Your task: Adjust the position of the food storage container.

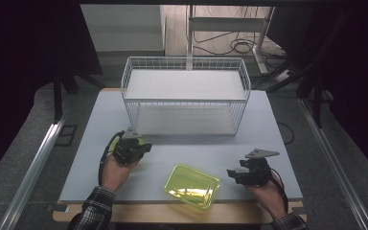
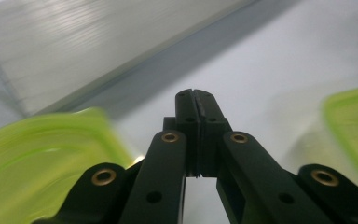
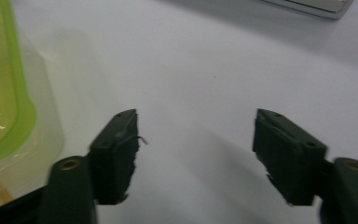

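A translucent yellow-green tray (image 1: pixel 191 186) lies near the table's front edge, between my two hands. Its rim shows in the right gripper view (image 3: pixel 0 93) at the left and in the left gripper view (image 2: pixel 354 126) at the right. My left gripper (image 1: pixel 147 146) is shut, its jaws pressed together with nothing between them (image 2: pixel 196 99). Under and beside it lies a second yellow-green piece (image 1: pixel 111 141), blurred at lower left (image 2: pixel 42 154); whether the hand touches it I cannot tell. My right gripper (image 1: pixel 231 173) is open over bare table, right of the tray (image 3: pixel 196 140).
A white wire basket (image 1: pixel 184 99) with two levels stands at the back middle of the grey table (image 1: pixel 268 134); its lower panel (image 2: pixel 74 46) lies ahead of the left gripper. The floor beyond holds cables and a desk frame.
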The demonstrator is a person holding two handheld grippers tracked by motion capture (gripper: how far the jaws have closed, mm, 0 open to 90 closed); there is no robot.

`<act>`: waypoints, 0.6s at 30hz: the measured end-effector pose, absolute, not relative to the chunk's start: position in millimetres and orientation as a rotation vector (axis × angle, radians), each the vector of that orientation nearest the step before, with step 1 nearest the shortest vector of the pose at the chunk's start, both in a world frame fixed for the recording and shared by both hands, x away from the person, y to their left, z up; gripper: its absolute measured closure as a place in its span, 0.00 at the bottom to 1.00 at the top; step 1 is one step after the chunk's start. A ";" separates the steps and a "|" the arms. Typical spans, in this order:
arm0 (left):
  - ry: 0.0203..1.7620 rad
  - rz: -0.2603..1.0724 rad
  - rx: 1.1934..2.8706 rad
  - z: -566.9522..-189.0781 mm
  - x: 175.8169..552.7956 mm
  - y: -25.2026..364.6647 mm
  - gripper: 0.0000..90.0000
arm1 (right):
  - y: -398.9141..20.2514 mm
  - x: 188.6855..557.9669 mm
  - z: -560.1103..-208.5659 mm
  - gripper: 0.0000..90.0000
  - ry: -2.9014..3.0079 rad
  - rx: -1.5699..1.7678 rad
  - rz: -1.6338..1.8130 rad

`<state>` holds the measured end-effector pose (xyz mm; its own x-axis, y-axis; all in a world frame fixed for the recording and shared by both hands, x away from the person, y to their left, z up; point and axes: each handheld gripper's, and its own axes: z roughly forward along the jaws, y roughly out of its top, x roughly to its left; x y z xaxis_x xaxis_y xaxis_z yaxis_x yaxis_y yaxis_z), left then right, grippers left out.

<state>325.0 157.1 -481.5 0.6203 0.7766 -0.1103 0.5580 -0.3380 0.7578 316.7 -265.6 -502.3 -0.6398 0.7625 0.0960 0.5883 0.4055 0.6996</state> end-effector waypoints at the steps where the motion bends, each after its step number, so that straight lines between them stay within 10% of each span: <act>1: 1.038 0.342 2.040 -481.7 322.8 154.5 1.00 | -265.5 315.8 -501.2 0.42 2.431 1.182 1.064; 12: 0.949 0.251 2.041 -502.2 289.9 134.1 1.00 | -253.0 290.6 -486.4 0.94 2.549 1.091 1.179; 18: 0.935 0.195 2.068 -514.5 276.2 127.0 1.00 | -249.5 275.3 -486.3 0.99 2.617 1.075 1.158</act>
